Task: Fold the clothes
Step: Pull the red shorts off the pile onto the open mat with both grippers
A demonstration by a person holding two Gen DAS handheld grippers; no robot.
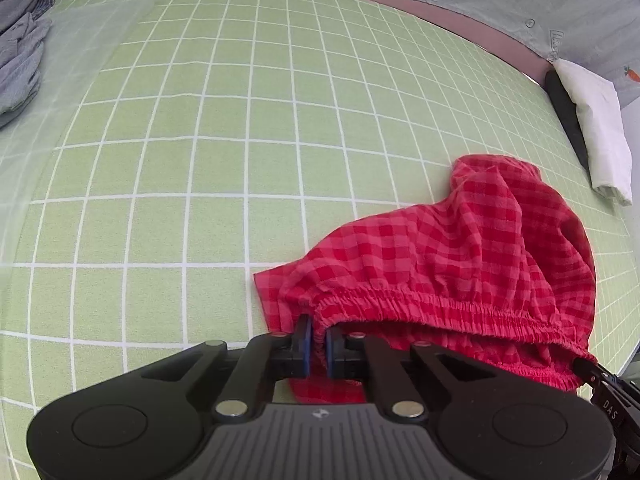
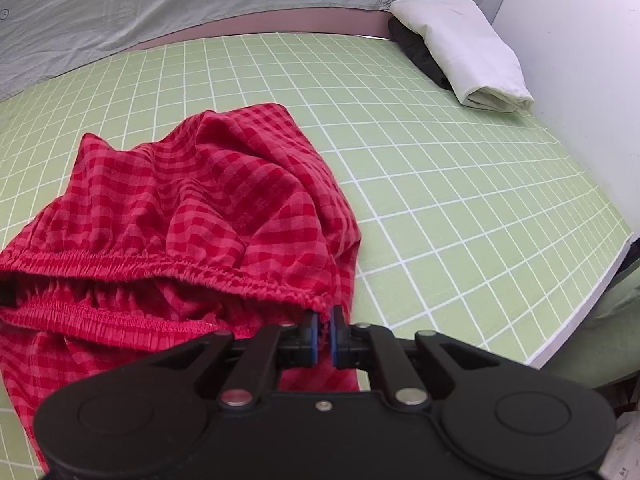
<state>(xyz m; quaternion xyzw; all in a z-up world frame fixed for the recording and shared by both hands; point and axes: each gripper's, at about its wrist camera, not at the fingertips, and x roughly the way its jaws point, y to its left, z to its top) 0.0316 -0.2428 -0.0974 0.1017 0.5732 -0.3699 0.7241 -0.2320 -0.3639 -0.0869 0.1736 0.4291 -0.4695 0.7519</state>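
A: Where were the shorts [image 1: 460, 248]?
B: On the green mat [image 1: 200, 160], red checked, heaped up, with the elastic waistband toward both cameras.

A: And the grippers?
B: The left gripper [image 1: 318, 338] was clamped on the waistband's left end, at 6 o'clock in its view. The right gripper [image 2: 325, 330] was clamped on the other end, cloth pinched between its blue pads [image 2: 315, 336].

A: Anything farther out?
B: A folded white cloth [image 2: 464, 52] over a dark one [image 2: 420, 54] at 1 o'clock in the right view, and grey clothes [image 1: 20, 60] at 10 o'clock in the left view.
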